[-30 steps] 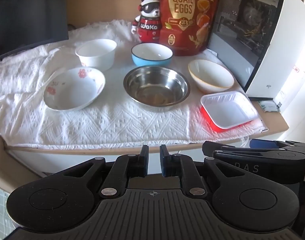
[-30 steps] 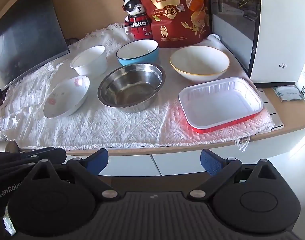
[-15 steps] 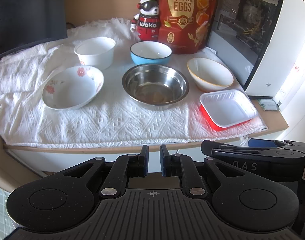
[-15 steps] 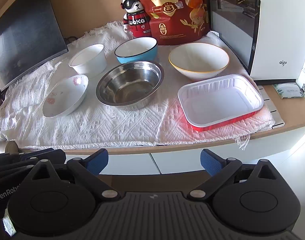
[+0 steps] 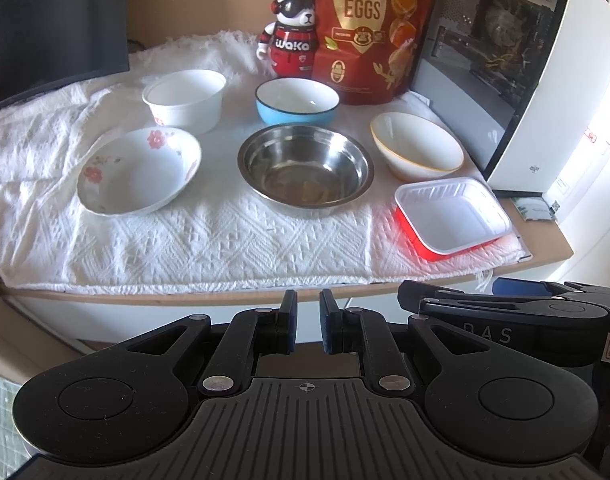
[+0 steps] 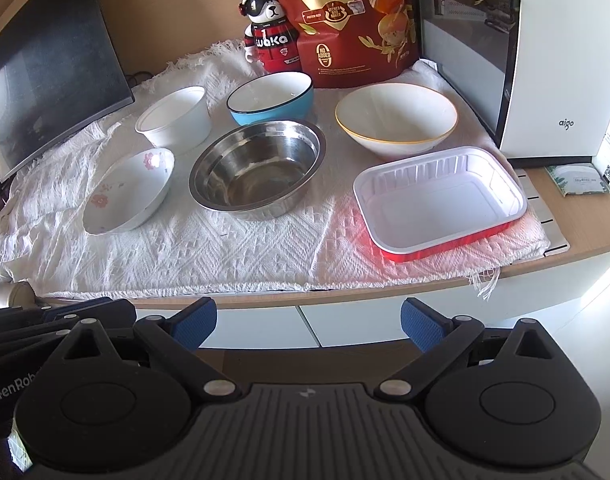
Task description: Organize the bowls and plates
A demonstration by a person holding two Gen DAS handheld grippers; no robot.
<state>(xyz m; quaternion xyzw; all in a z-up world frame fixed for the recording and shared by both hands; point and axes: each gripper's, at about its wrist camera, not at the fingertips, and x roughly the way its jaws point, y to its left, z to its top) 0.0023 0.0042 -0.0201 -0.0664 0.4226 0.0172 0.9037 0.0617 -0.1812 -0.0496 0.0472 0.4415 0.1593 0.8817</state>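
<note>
White-clothed desk shelf [image 6: 225, 256], dishes spread out, both grippers short of its front edge.

Red-and-white tray [image 6: 439, 200] lies at the front right corner, long axis along that edge, straight ahead of the right gripper [image 6: 308, 323], fingers wide apart, level. Left gripper [image 5: 307, 322], nearly together and empty, faces the steel bowl [image 5: 305, 170] at centre.

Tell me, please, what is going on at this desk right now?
Nobody is handling anything yet. The left gripper, nearly shut and empty, and the right gripper, open, hover before the desk edge. On the white cloth sit five bowls, including a steel bowl, and a red tray, all separate and unstacked.
</note>
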